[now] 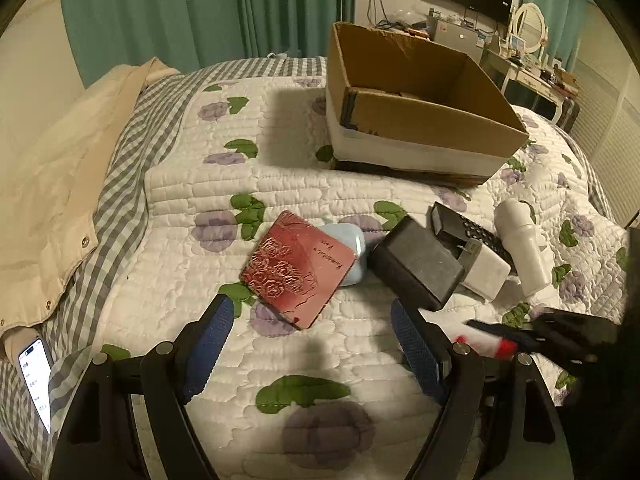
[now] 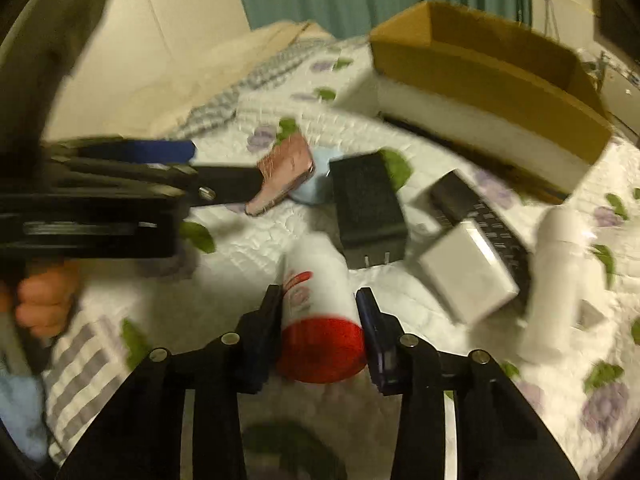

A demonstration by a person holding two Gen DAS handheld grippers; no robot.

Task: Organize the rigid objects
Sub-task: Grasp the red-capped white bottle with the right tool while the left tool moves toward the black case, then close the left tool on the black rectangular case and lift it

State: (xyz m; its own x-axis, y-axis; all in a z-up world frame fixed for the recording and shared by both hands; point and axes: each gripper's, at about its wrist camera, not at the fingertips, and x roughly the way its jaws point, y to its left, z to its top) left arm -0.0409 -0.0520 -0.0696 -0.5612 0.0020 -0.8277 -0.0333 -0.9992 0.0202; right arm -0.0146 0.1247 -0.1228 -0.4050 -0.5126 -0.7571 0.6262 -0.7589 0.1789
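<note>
1. Two tongs at work over the bed. Right tongs sit astride a white bottle with a red cap, blue pads at both its flanks, jaws drawn in narrow; the view is blurred, but the pads look to press on it. Bottle's long axis runs straight out along the tongs, red cap nearest the camera.
2. Left tongs stand wide apart, nothing between them, hovering over bare quilt. A hand grips the handle.
3. Just beyond the left tongs: a red embossed card case, lying tilted on a pale blue object. The left hand is the nearer one to it.
4. Further right: a black charger block, a white adapter, a dark remote, and a white cylinder bottle, bunched close together.
5. Farthest: the cardboard box, open-topped, beyond the pile. What shows of its inside looks empty; the floor is mostly hidden by the near wall.
6. Judgement: the bottle must be lifted and carried forward over the clutter to the box.
</note>
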